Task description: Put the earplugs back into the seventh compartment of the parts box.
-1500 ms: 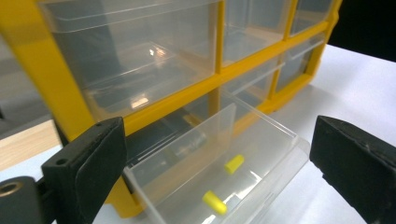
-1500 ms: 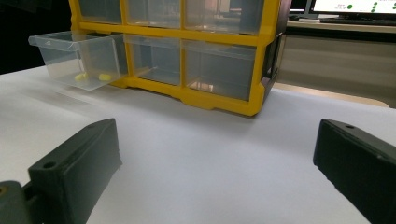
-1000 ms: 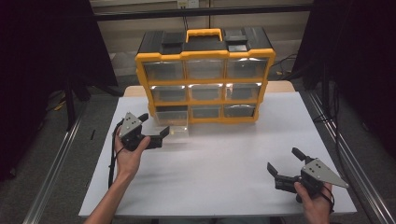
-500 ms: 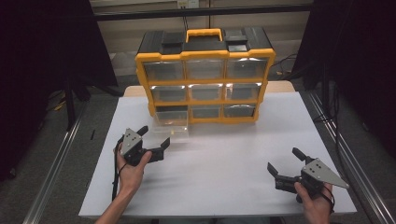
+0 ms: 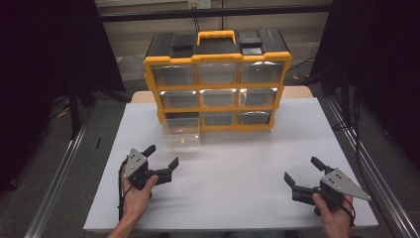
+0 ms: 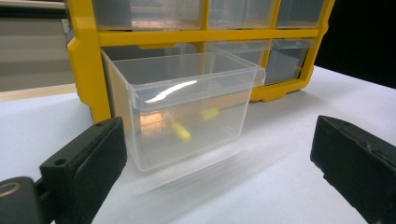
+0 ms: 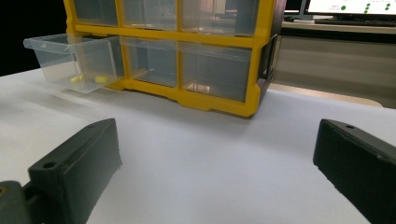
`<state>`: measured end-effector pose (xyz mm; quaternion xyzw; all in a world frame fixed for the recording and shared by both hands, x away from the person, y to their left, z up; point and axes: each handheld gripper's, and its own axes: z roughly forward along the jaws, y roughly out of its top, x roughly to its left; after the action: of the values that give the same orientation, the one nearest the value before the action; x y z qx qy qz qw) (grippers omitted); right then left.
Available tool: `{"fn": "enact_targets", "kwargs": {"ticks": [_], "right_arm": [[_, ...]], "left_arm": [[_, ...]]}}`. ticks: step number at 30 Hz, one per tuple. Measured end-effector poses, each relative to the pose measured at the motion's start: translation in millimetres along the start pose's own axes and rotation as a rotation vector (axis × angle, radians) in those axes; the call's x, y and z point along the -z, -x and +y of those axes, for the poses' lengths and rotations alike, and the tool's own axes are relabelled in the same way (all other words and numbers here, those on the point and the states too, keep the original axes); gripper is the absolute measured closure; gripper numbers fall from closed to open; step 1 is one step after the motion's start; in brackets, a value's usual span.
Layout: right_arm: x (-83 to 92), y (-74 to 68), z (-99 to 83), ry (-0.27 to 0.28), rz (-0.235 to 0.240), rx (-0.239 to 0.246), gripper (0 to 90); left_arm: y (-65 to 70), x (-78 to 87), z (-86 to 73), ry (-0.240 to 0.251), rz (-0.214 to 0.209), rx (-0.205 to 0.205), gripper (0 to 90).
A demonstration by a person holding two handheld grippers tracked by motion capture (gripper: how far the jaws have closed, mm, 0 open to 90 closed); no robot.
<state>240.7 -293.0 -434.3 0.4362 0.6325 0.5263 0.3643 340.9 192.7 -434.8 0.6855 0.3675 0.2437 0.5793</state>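
A white table top [image 5: 237, 168] covers a wooden table [image 5: 297, 92], whose pale edge shows at the far side. Black curtains [image 5: 44, 74] hang to both sides. Metal rails [image 5: 54, 183] run along the grey floor, where dark cables [image 5: 346, 111] lie at the right. A lit screen [image 7: 350, 6], perhaps a monitor, stands behind.

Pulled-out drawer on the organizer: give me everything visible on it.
The drawer is clear, glossy plastic, rectangular, with a lipped rim and open top. It sticks out of the bottom-left slot of the yellow organizer, upright, its back end in the frame. Two small yellow pieces lie on its floor. The left gripper sits open in front, not touching.
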Motion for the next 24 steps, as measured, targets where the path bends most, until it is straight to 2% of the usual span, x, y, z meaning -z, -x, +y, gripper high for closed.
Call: {"fn": "enact_targets", "kwargs": {"ticks": [4, 9, 11, 15, 16, 19, 22, 24], "right_arm": [[-0.7, 1.5, -0.4, -0.003, -0.005, -0.006, 0.6], [-0.1, 0.7, -0.4, -0.001, -0.002, -0.005, 0.7], [0.8, 0.8, -0.5, 0.000, -0.004, -0.002, 0.7], [2.9, 0.6, -0.3, 0.002, -0.004, -0.002, 0.7], [3.2, 0.6, -0.3, 0.002, -0.003, 0.000, 0.7], [3.7, 0.4, -0.4, 0.002, -0.002, 0.002, 0.7], [3.4, 0.4, -0.4, 0.000, -0.002, 0.003, 0.7], [3.0, 0.4, -0.5, 0.001, 0.000, 0.003, 0.7]], "left_arm": [[1.9, 9.8, -0.9, -0.001, 0.000, 0.010, 3.9], [1.3, 20.4, -3.5, -0.020, 0.015, -0.016, 3.9], [1.0, 22.9, -6.6, -0.024, 0.021, 0.005, 3.9], [-0.9, 31.6, -9.7, -0.028, 0.024, -0.001, 4.0], [-0.5, 33.5, -10.4, -0.025, 0.023, 0.011, 3.9], [-1.9, 40.6, -13.4, -0.040, 0.034, -0.011, 3.9], [-3.5, 40.6, -13.2, -0.037, 0.036, -0.005, 4.0], [-4.7, 39.7, -11.9, -0.044, 0.034, -0.018, 3.9]]}}
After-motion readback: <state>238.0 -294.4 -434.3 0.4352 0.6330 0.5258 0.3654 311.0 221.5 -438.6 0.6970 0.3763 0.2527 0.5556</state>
